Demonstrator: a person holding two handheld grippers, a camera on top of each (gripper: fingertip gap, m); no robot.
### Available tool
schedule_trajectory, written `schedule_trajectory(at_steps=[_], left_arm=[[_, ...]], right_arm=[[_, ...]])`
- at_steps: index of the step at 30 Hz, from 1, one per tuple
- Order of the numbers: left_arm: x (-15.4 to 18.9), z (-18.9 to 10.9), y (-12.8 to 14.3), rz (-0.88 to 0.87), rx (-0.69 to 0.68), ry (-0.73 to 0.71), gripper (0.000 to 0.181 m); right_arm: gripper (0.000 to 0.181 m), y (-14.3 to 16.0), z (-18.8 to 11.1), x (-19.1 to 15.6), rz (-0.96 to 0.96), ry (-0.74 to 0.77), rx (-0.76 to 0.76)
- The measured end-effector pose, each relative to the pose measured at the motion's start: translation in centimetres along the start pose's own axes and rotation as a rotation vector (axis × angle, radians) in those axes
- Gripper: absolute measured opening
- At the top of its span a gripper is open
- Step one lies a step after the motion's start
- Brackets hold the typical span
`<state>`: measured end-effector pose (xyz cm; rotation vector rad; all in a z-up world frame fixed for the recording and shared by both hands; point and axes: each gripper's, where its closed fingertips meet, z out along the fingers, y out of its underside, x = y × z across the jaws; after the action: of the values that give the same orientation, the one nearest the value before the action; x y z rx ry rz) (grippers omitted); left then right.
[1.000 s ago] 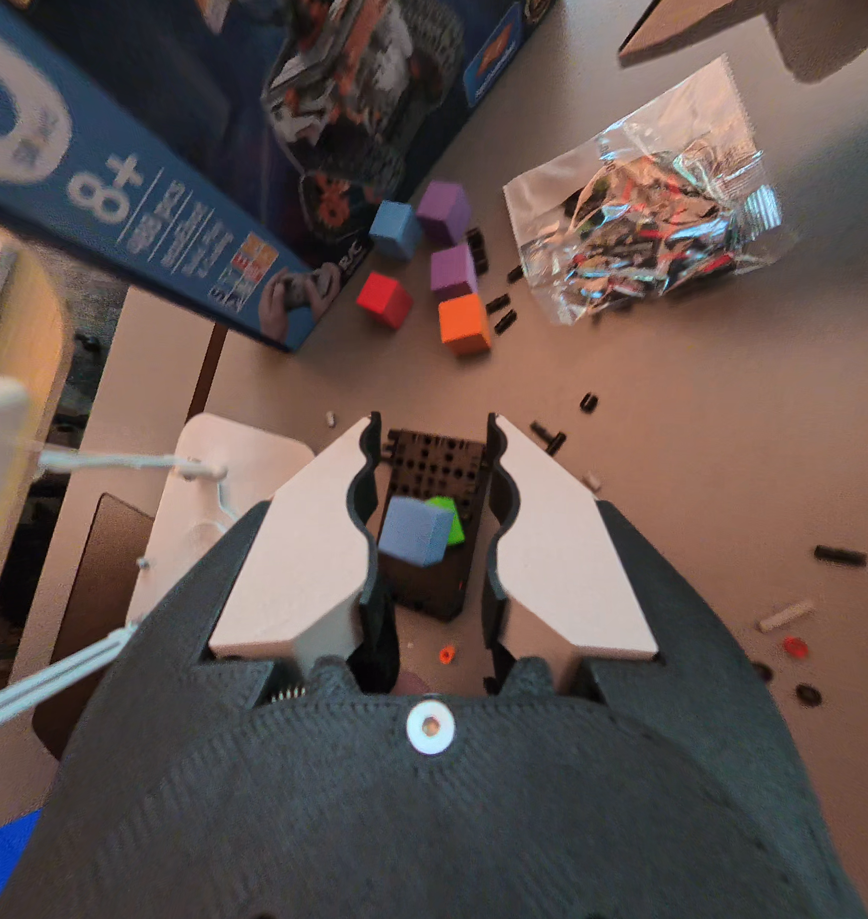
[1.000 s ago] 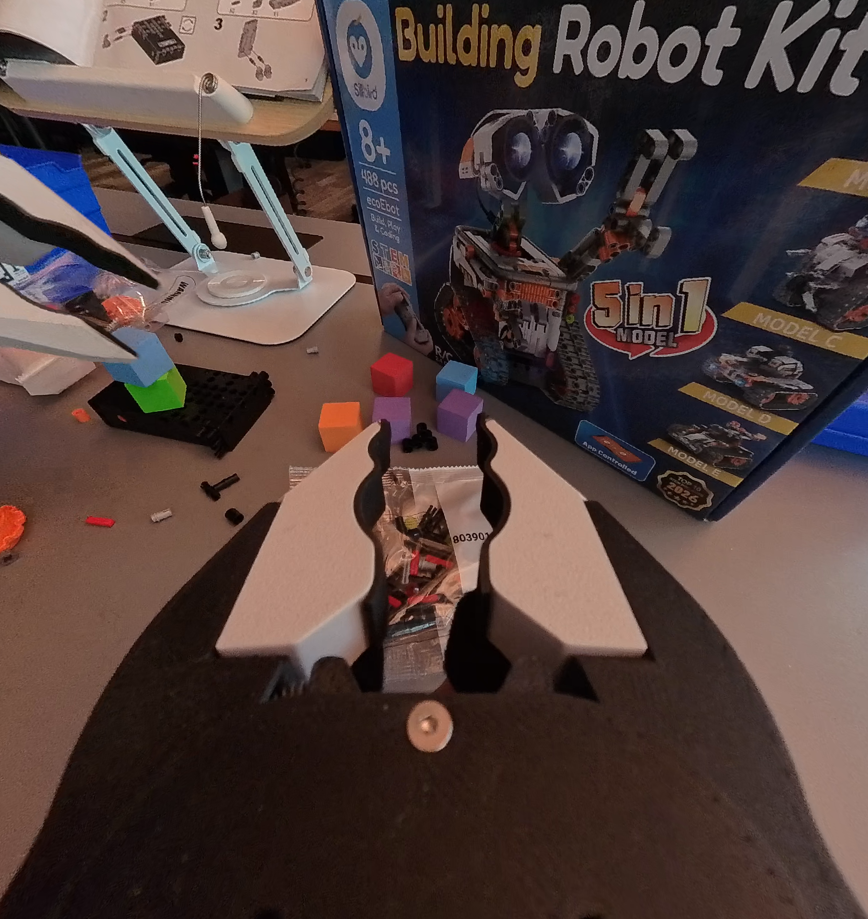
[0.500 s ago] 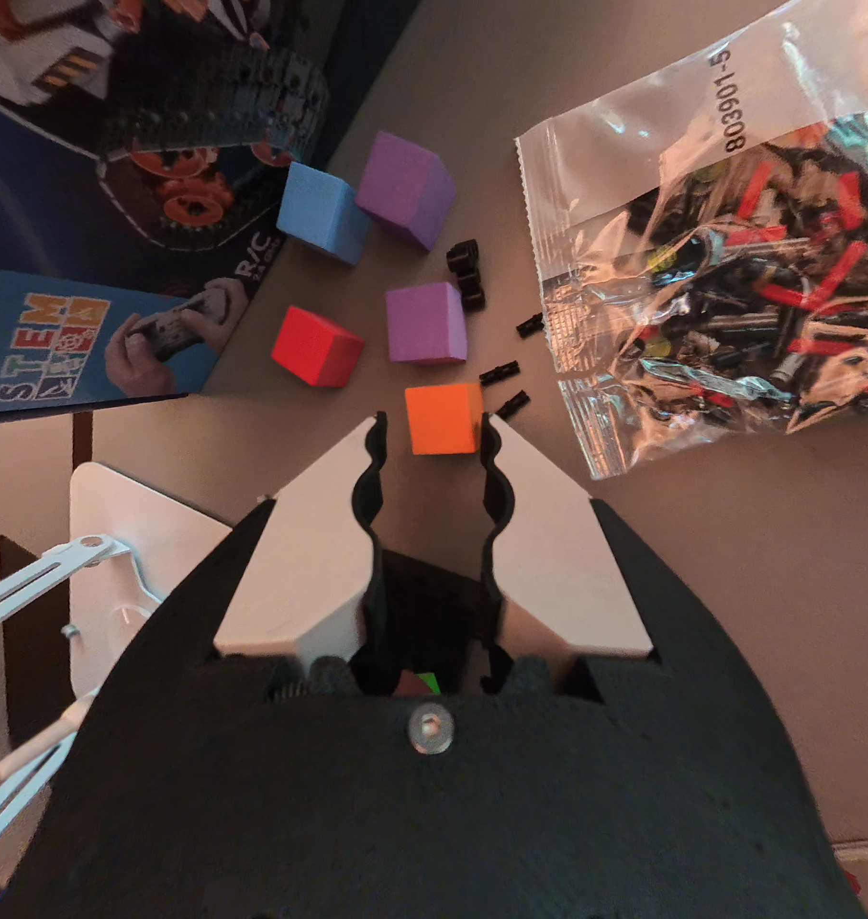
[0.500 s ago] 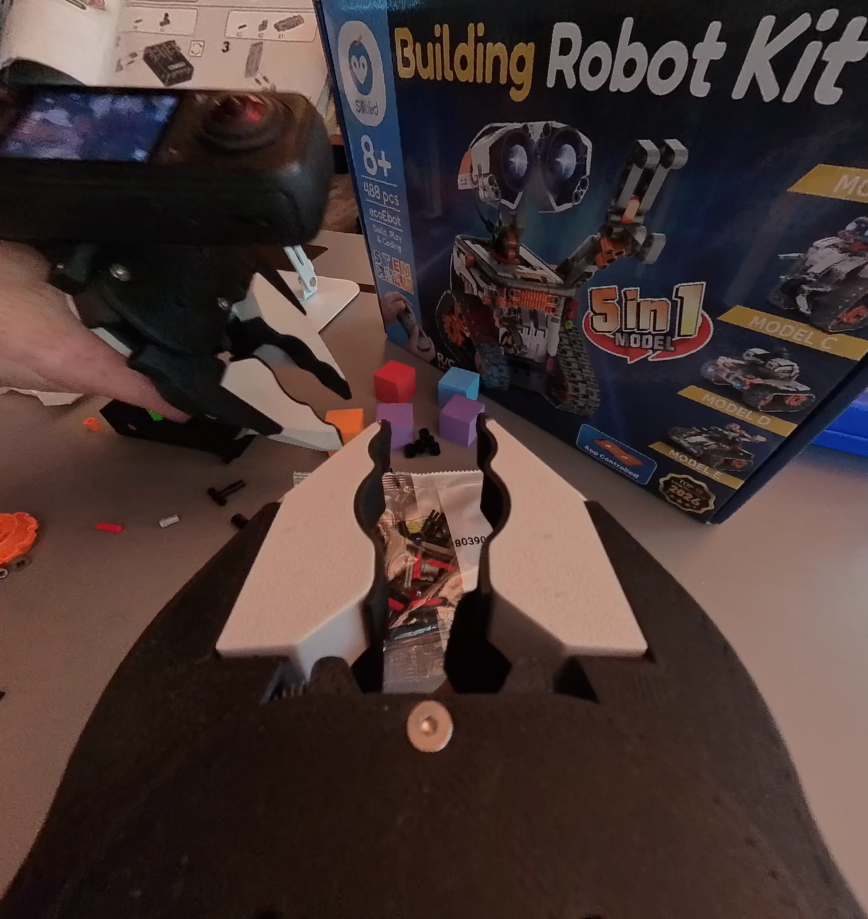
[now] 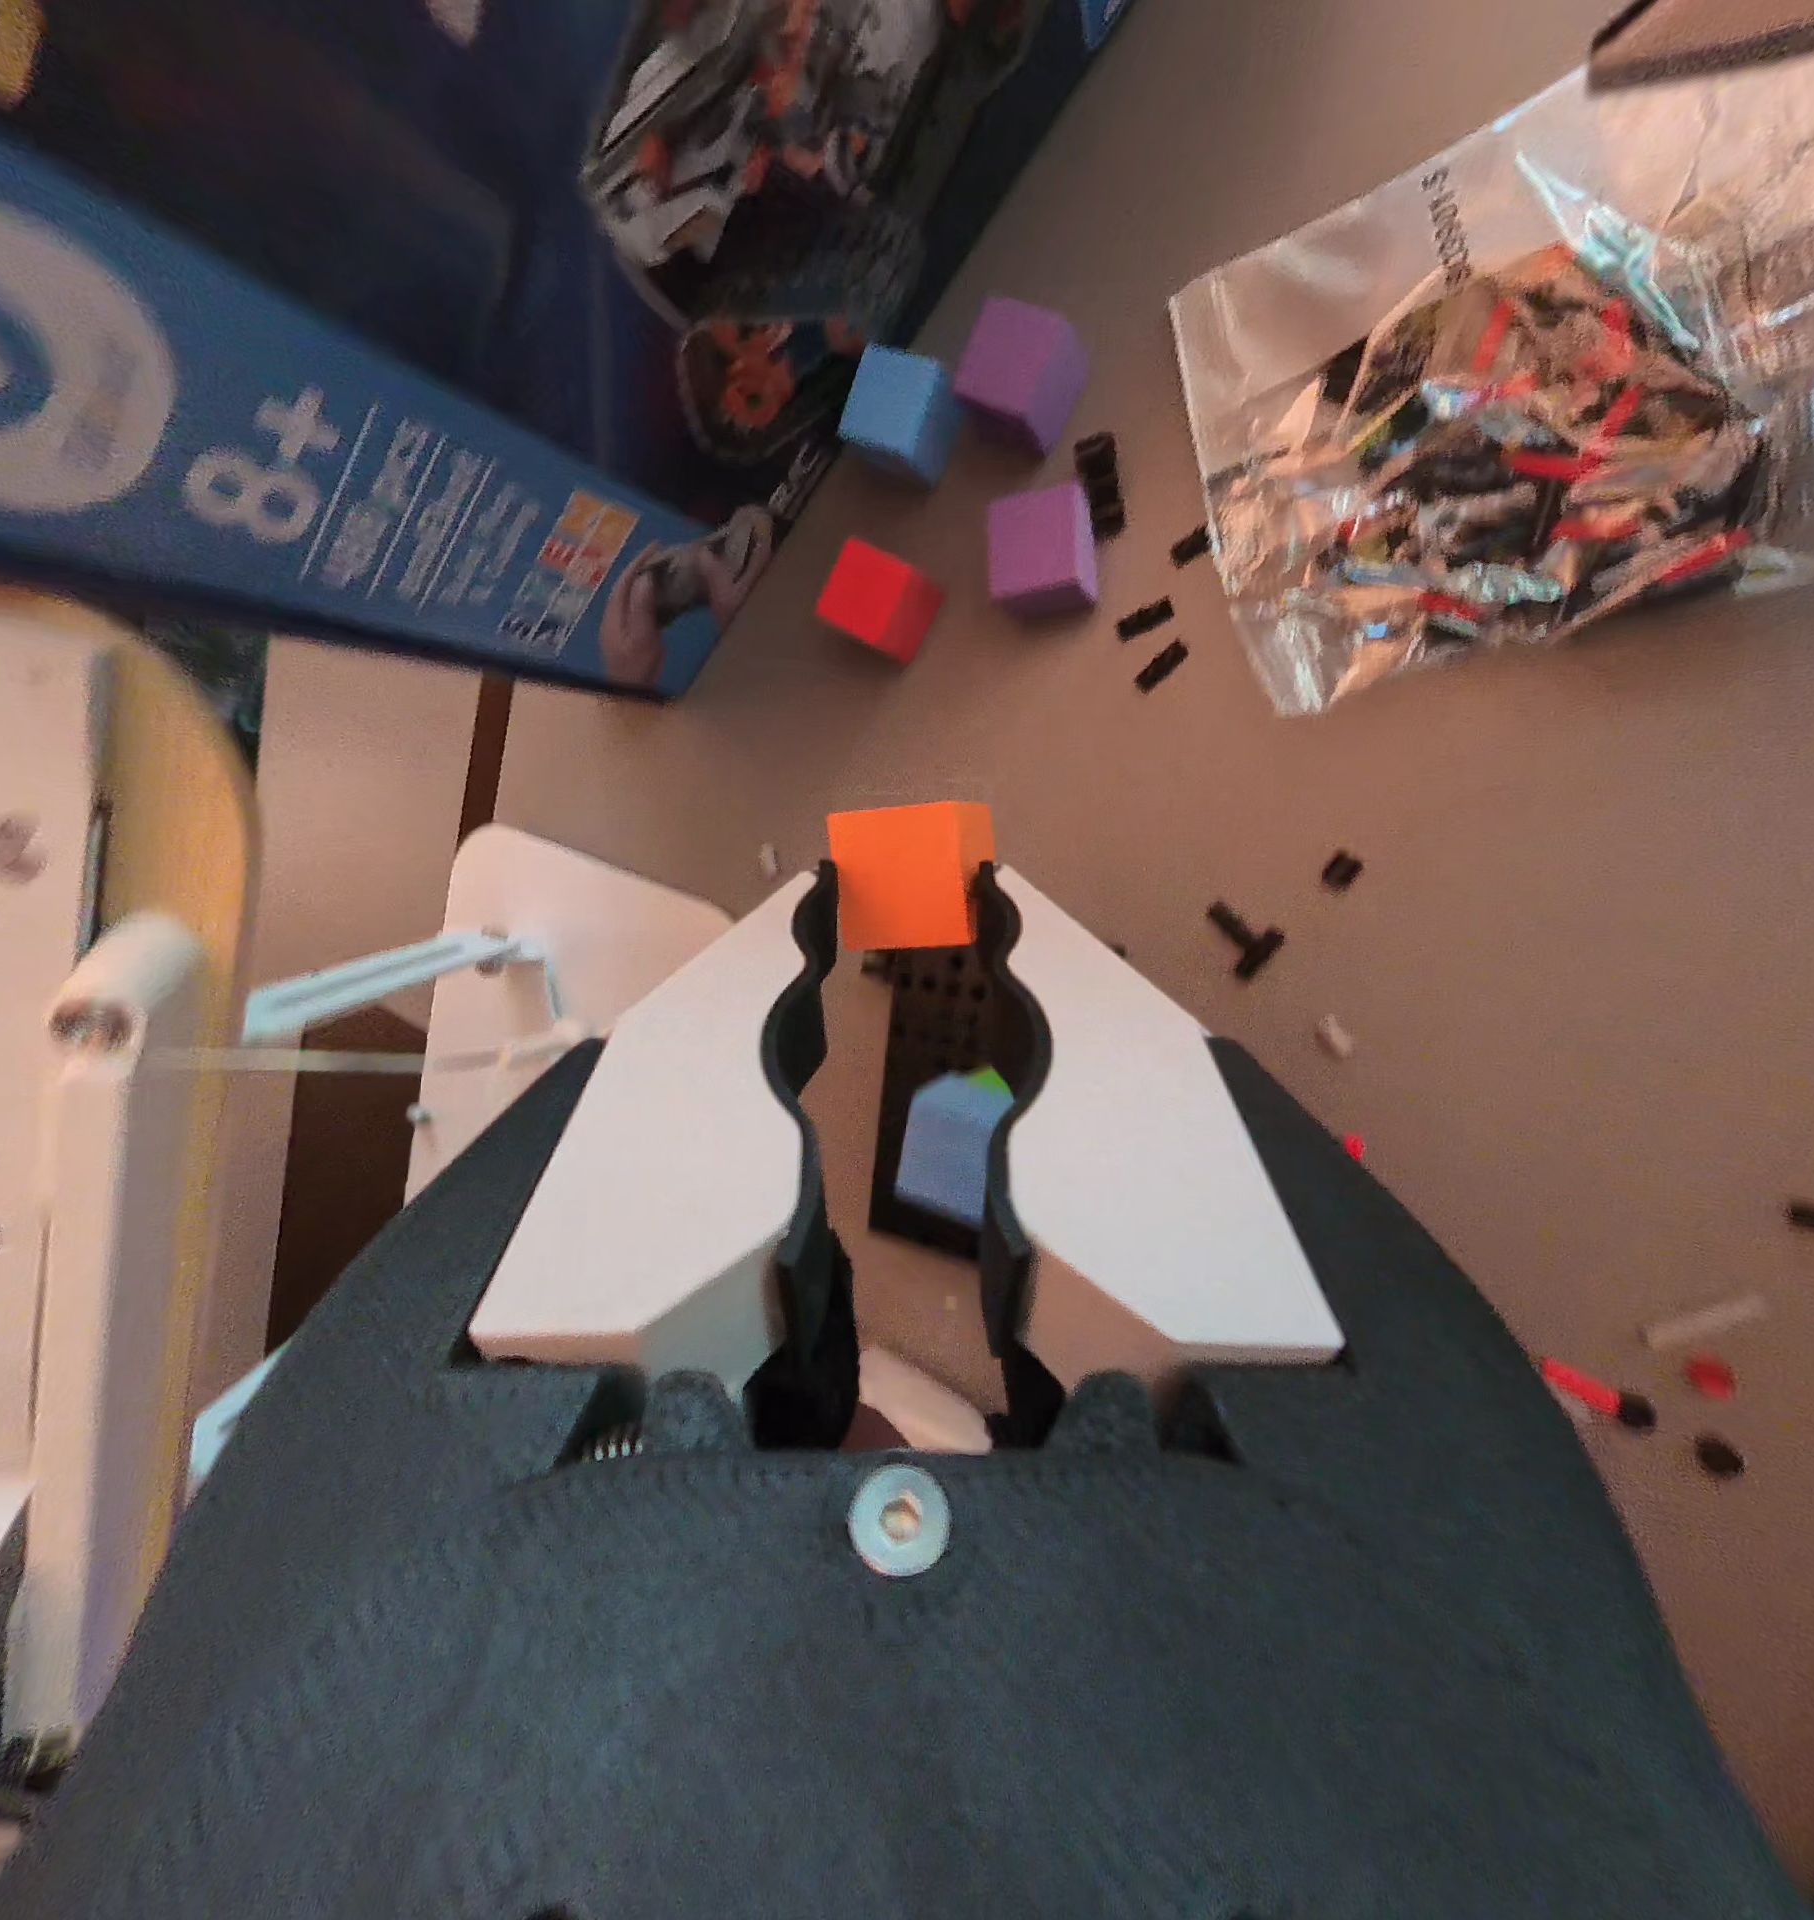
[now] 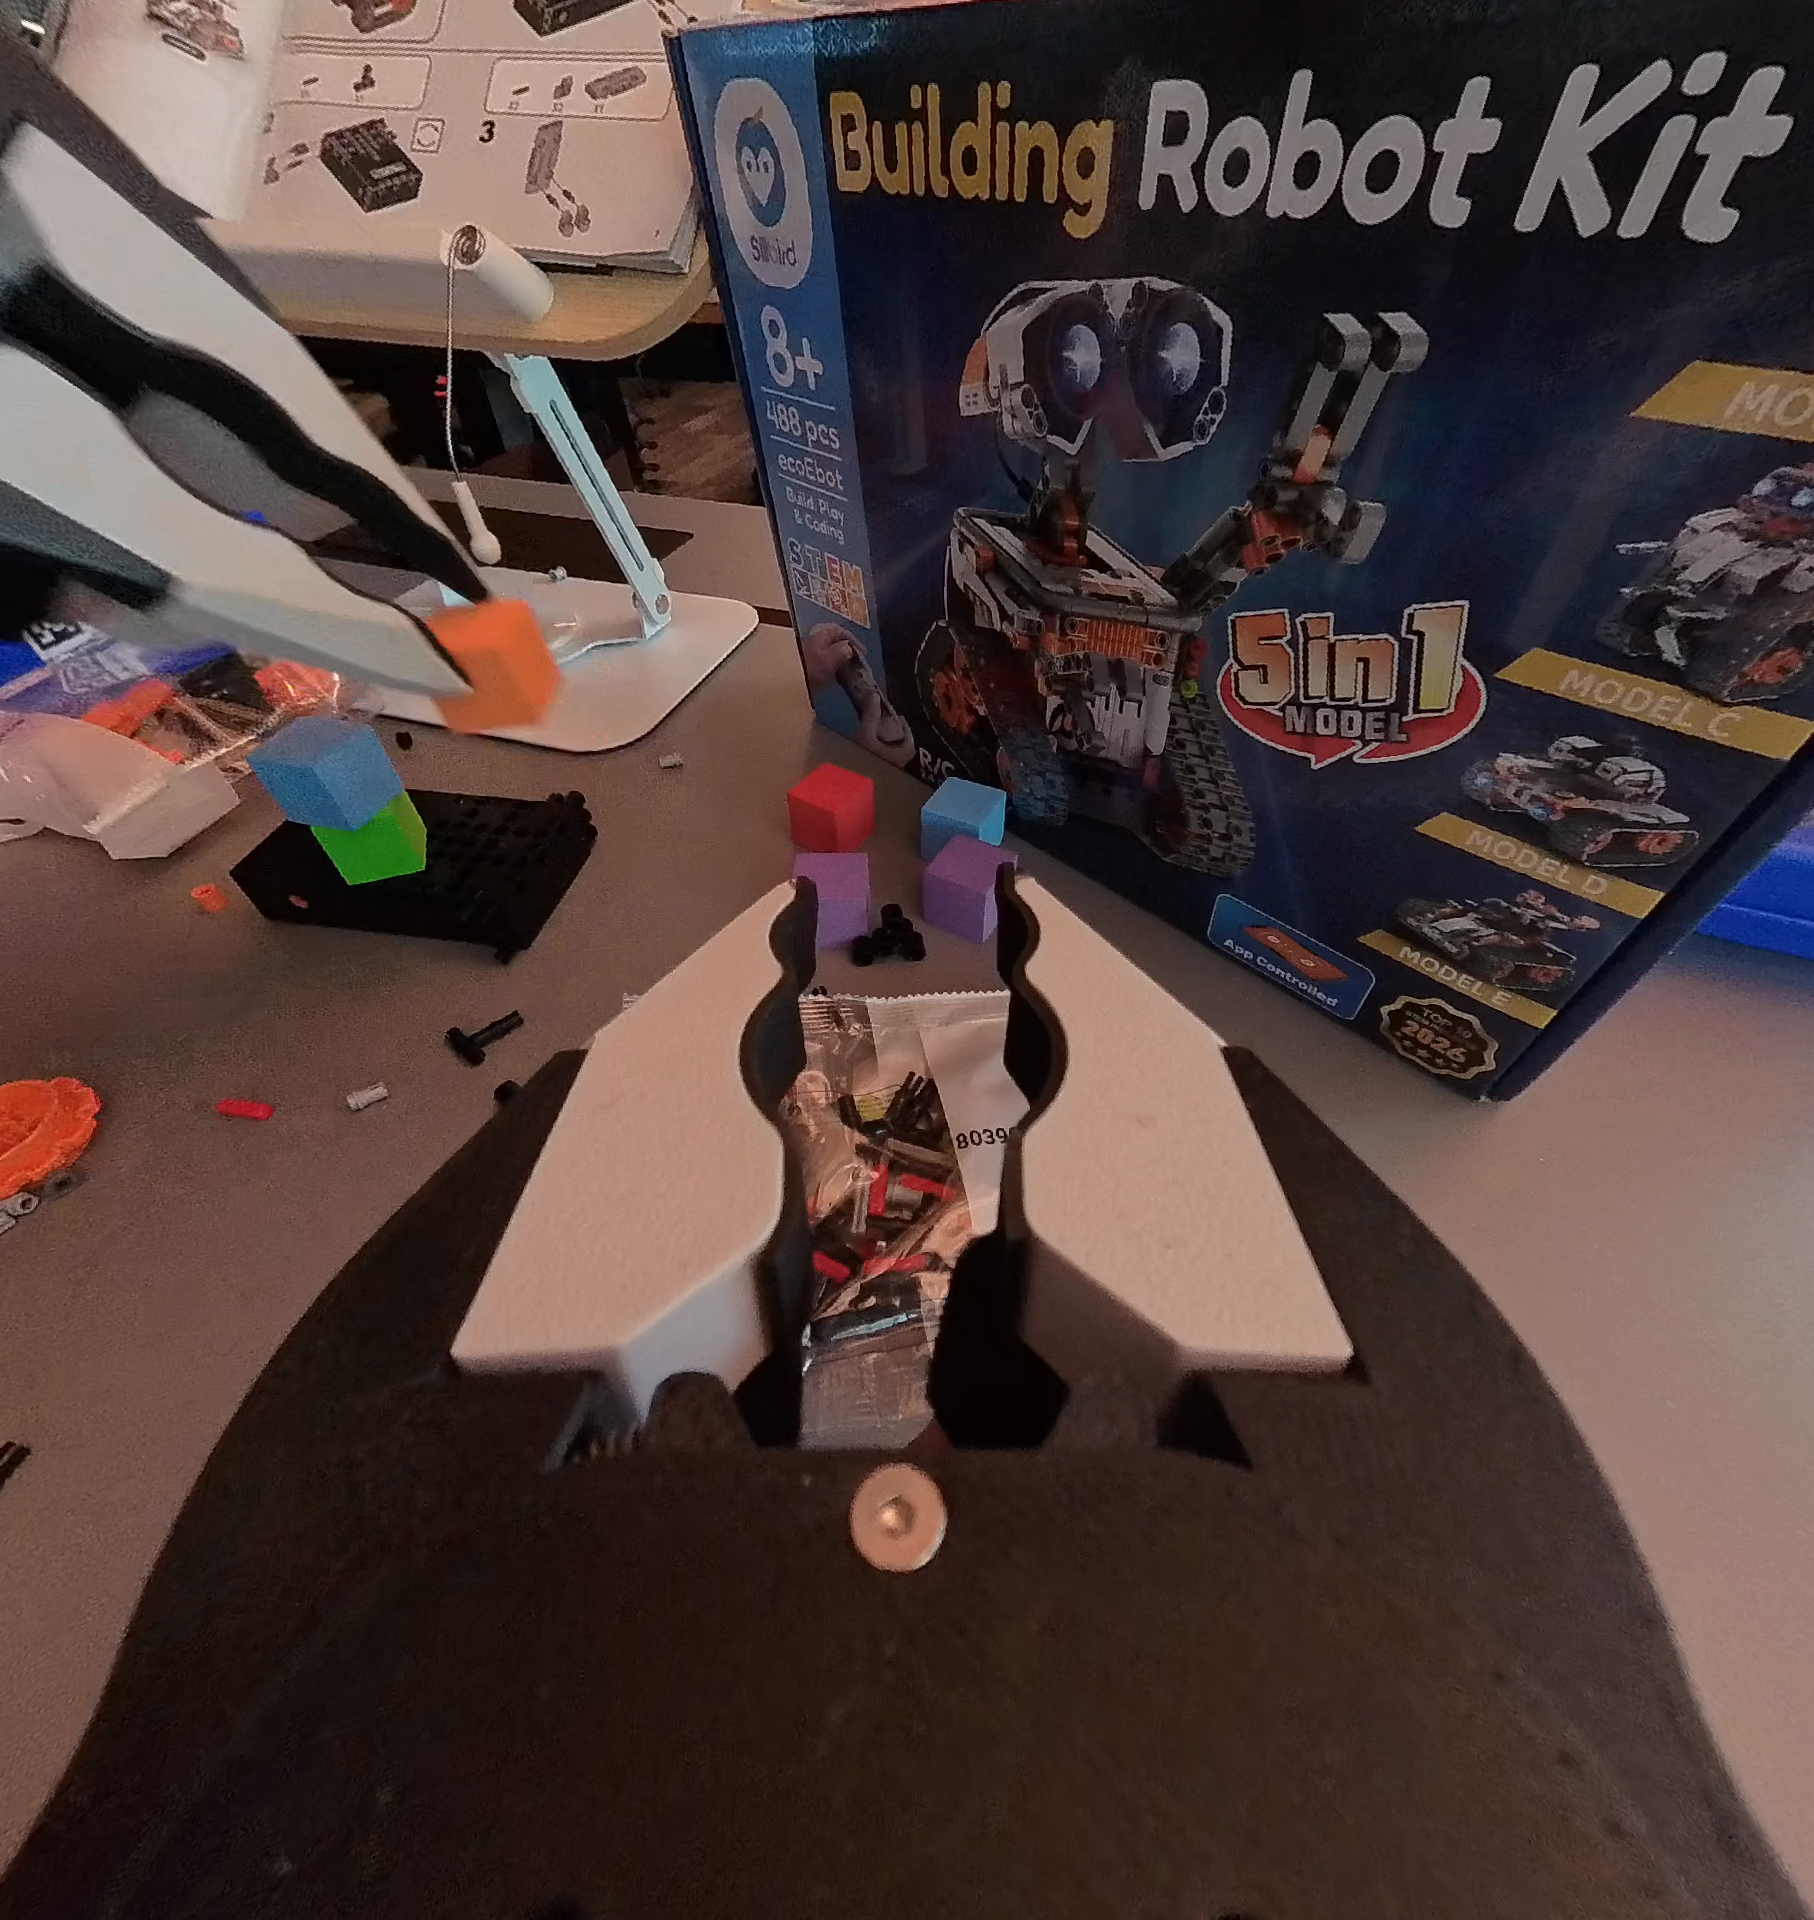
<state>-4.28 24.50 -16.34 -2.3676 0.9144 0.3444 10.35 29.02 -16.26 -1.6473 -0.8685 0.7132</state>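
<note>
Orange foam cube [image 5: 905, 875] between left gripper [image 5: 905, 883] tips, aloft.

Matt foam-like orange cube [image 5: 908, 875]; crinkly glossy plastic bag [image 5: 1505, 457]; glossy cardboard box [image 6: 1298, 468].

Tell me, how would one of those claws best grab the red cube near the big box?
Probably from above, fingers closing on two opposite flat sides of the red cube. It sits flat with free space around it, the purple cube and blue cube standing apart.
</note>
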Motion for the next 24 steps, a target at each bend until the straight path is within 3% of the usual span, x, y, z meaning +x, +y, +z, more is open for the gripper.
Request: schedule_trajectory(at_steps=[4,11,18,21,24], left_arm=[[-1.6,-2.8,3.5,-0.051,-0.008,0.034,0.025],[-0.5,-2.6,6.4,-0.053,-0.045,0.109,0.025],[0.3,-1.4,6.3,-0.044,-0.052,0.12,0.026],[-0.6,-1.7,6.7,-0.034,-0.088,0.065,0.042],[-1.0,-2.9,4.3,-0.03,-0.032,0.006,0.048]], right_arm=[[0.034,0.0,0.0,-0.1,-0.003,-0.002,-0.001],[0.034,0.3,0.1,0.0,-0.001,0.002,-0.012],[0.034,0.4,0.2,0.0,-0.002,0.002,-0.016],[0.034,0.2,0.1,0.0,0.0,0.001,-0.01],[0.034,0.0,0.0,0.0,0.002,0.0,-0.001]])
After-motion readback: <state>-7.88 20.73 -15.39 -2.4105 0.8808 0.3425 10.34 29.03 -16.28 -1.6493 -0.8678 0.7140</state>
